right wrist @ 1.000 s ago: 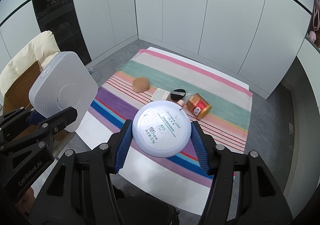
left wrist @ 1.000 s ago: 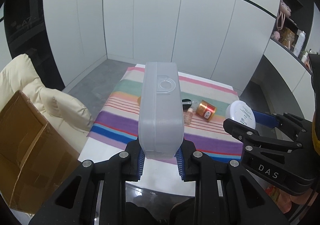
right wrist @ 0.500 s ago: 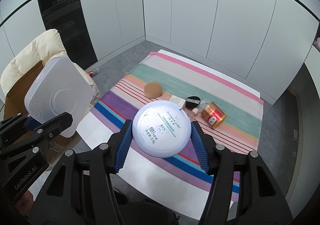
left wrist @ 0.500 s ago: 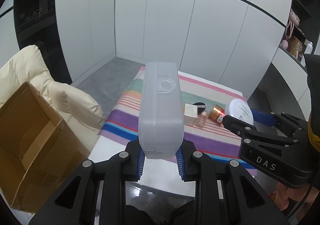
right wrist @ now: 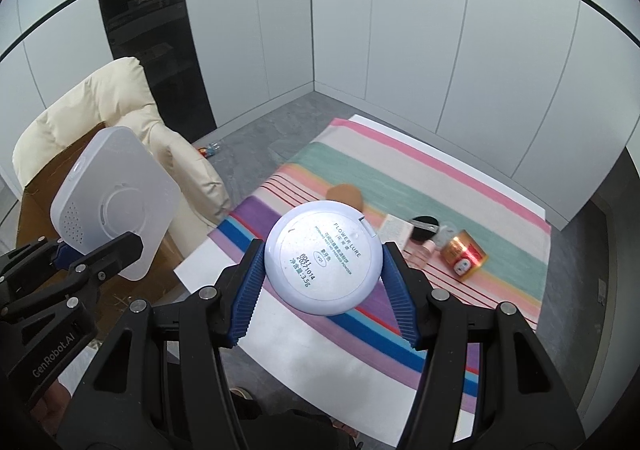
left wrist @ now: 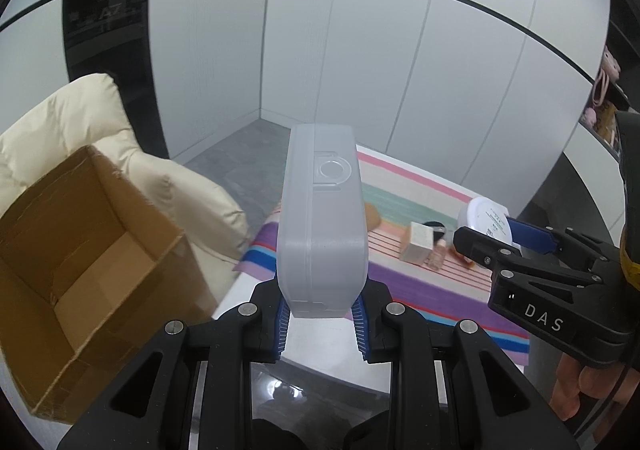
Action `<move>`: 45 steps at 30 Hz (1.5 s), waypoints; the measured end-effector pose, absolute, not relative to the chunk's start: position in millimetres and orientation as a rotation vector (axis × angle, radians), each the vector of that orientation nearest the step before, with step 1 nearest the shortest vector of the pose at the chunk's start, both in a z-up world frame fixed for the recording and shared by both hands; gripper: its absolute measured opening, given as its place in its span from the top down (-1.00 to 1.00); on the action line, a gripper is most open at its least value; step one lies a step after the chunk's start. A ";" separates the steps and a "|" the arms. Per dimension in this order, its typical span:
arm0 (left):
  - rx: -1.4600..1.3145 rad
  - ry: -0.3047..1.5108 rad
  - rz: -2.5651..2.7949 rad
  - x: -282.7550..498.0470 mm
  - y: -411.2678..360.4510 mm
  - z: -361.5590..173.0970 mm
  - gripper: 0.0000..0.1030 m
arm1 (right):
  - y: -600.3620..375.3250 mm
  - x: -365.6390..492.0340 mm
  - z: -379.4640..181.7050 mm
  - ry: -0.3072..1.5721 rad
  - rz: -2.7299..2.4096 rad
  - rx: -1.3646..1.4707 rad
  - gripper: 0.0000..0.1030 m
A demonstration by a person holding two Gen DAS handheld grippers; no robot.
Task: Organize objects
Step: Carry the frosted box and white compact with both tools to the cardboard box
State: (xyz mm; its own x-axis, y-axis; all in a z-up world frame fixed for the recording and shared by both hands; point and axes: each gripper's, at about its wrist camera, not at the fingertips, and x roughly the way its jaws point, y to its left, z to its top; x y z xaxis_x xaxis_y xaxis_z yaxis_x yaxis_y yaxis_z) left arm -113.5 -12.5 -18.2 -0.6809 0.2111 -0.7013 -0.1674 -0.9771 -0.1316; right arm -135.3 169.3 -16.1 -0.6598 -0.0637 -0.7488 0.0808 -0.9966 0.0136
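A: What is in the cardboard box [left wrist: 80, 262]?

B: Nothing I can see. It is brown, open at the top, and sits to the left of the left gripper [left wrist: 322, 324]. A puffy cream chair [left wrist: 80, 118] is behind it.

A: What do the fingers hold?

B: The left fingers [left wrist: 282, 326] are clamped on a cloudy plastic case [left wrist: 322, 222]. It is smooth, with round corners, and stands on its thin edge. The right gripper [right wrist: 324, 298] has its blue ridged fingers [right wrist: 248, 290] clamped on a round white compact [right wrist: 324, 256] with small print on it.

A: And past the fingers?

B: A striped cloth [right wrist: 460, 190] lies on the white worktop [right wrist: 280, 342]. On it are a tan sponge [right wrist: 344, 194], a small box [right wrist: 396, 228], a black round thing [right wrist: 426, 228], a tiny pink bottle [right wrist: 426, 250] and a shiny gold can [right wrist: 464, 254] on its side.

A: What has changed?

B: Both views have swung left. More of the box shows now, and the things on the cloth sit farther right.
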 end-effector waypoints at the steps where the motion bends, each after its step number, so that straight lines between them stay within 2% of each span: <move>1: -1.139 -0.088 2.711 -113.3 -17.0 -18.1 0.48 | 164.7 -136.7 -15.9 0.035 -2.785 1.253 -0.17; 45: -1.272 -0.289 3.012 -56.3 -208.7 -22.1 0.48 | -59.3 -140.2 -12.5 0.248 -2.456 1.069 -0.17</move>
State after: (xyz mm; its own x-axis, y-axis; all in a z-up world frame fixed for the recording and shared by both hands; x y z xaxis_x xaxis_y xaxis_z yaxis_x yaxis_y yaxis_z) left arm -56.3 -208.7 -22.1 -0.6913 -0.0609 -0.7199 0.1967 -0.9747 -0.1064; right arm -140.2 -59.3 -12.5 -0.6001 -0.3286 -0.7293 0.4678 -0.8837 0.0132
